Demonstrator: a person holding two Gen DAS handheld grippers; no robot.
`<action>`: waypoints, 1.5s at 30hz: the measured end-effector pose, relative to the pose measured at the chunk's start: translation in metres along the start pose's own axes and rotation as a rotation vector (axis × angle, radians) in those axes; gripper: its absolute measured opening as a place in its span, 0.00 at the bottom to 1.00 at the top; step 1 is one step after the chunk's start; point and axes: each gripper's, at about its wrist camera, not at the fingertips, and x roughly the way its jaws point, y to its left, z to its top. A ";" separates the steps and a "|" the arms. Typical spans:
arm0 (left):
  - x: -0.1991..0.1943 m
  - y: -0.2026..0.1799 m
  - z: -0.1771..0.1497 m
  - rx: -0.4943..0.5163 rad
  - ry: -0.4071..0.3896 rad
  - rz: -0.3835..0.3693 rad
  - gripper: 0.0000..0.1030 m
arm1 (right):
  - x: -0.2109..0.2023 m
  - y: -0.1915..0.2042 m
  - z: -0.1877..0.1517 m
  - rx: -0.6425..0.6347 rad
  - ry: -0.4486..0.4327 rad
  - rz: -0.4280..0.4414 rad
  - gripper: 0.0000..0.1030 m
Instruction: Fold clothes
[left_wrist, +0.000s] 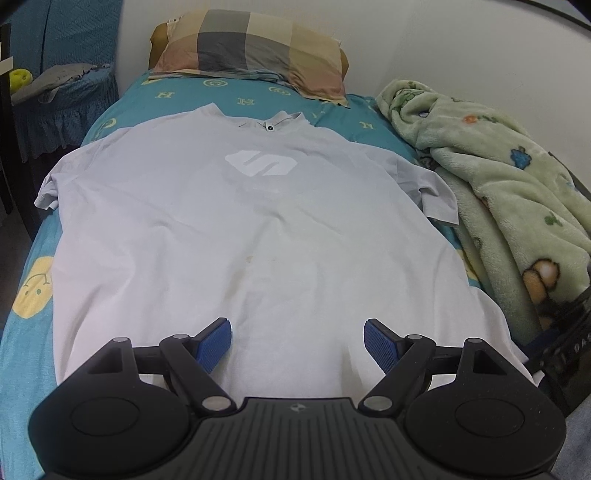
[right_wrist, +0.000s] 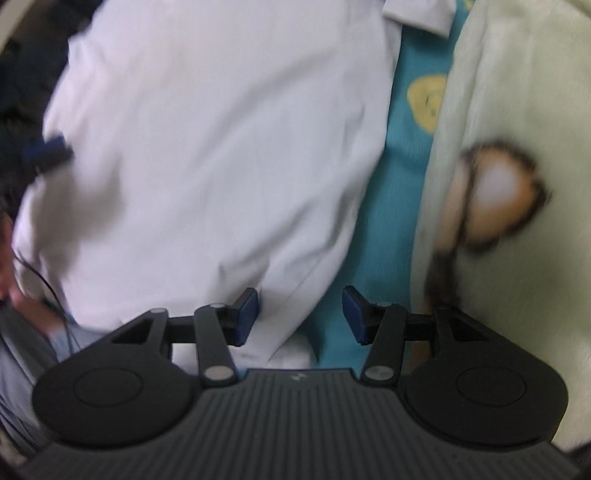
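A white T-shirt (left_wrist: 236, 221) with a white S logo lies spread flat, front up, on the bed, collar toward the pillow. My left gripper (left_wrist: 297, 345) is open and empty just above the shirt's bottom hem, near its middle. In the blurred right wrist view the same shirt (right_wrist: 207, 147) fills the left side. My right gripper (right_wrist: 300, 315) is open and empty over the shirt's lower right edge, where shirt meets sheet. The left gripper's blue finger (right_wrist: 48, 149) shows at the left of that view.
The bed has a teal patterned sheet (left_wrist: 33, 332). A plaid pillow (left_wrist: 255, 48) lies at the head. A bunched green fleece blanket (left_wrist: 509, 206) lies along the right side and also shows in the right wrist view (right_wrist: 517, 110). A blue-covered chair (left_wrist: 62, 92) stands at left.
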 end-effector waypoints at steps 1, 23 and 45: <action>-0.001 0.000 0.000 0.002 -0.003 -0.001 0.79 | 0.007 0.006 -0.001 -0.016 0.034 -0.006 0.51; -0.017 0.000 -0.006 -0.025 -0.017 0.014 0.79 | -0.038 0.051 -0.024 -0.138 -0.021 -0.059 0.11; 0.014 0.029 0.010 -0.221 -0.001 -0.112 0.79 | 0.045 -0.134 0.182 1.123 -0.783 0.402 0.47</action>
